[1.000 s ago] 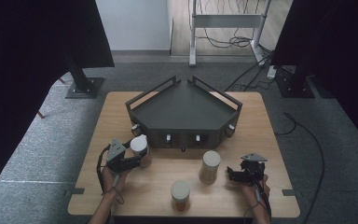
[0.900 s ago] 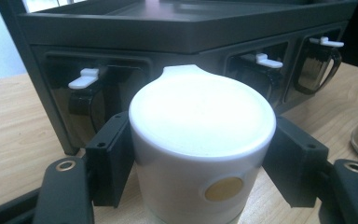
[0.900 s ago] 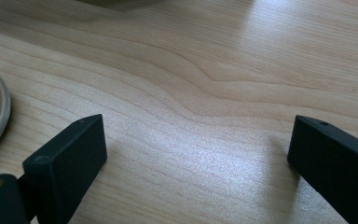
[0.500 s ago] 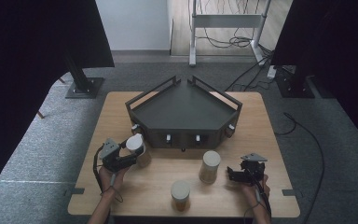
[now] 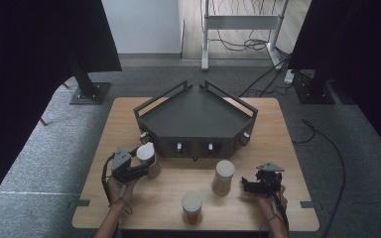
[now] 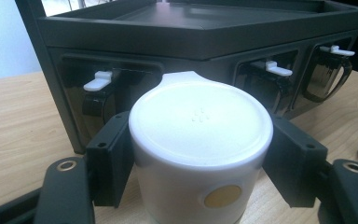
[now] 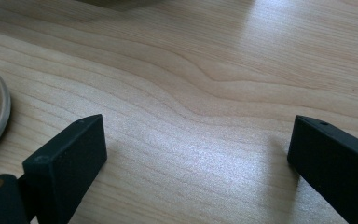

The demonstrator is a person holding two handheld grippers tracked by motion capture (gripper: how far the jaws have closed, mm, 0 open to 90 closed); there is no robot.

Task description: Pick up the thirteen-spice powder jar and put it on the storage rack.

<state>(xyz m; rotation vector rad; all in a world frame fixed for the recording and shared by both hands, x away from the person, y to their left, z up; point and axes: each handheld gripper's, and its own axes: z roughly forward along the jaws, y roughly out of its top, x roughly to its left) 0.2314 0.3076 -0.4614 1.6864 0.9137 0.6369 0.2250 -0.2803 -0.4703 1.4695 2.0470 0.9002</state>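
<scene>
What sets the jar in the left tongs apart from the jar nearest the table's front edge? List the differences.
The held jar sits clamped between the left tongs; the front jar stands free, touched by nothing. The held jar is close in front of the dark dispenser; the front jar stands well away from it, by the table's near edge. Both are upright cylinders with pale lids.

light: soft, dim | sharp centre | dark edges | tabletop (image 7: 205, 140) sheen
</scene>
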